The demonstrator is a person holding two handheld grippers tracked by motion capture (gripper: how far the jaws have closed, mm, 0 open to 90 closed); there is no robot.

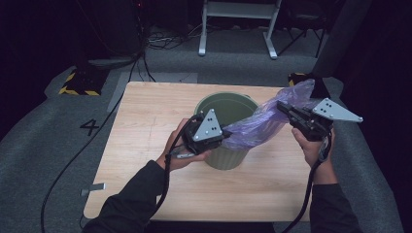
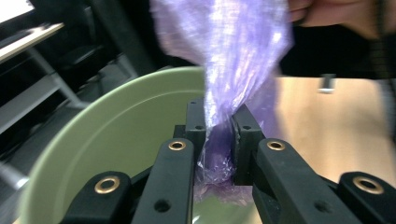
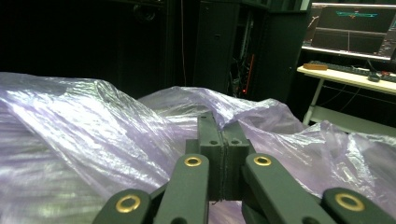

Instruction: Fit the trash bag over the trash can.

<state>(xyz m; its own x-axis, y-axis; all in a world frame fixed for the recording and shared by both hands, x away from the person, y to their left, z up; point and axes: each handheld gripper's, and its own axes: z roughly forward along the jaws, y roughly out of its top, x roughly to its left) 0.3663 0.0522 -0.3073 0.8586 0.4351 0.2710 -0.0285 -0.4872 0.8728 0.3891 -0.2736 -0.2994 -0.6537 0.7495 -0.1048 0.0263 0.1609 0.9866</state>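
One green bin (image 1: 224, 156), one purple plastic bag (image 1: 260, 124), two grippers, left gripper (image 1: 219, 136) and right gripper (image 1: 283, 108), on one wooden counter (image 1: 141, 145).

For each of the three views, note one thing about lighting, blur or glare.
High view: the table is lit while the room behind is dark. Left gripper view: the purple bag is smeared by motion blur up top, and the green bin rim is soft. Right gripper view: sharp, with bright sheen on the bag's creases and a glowing monitor.
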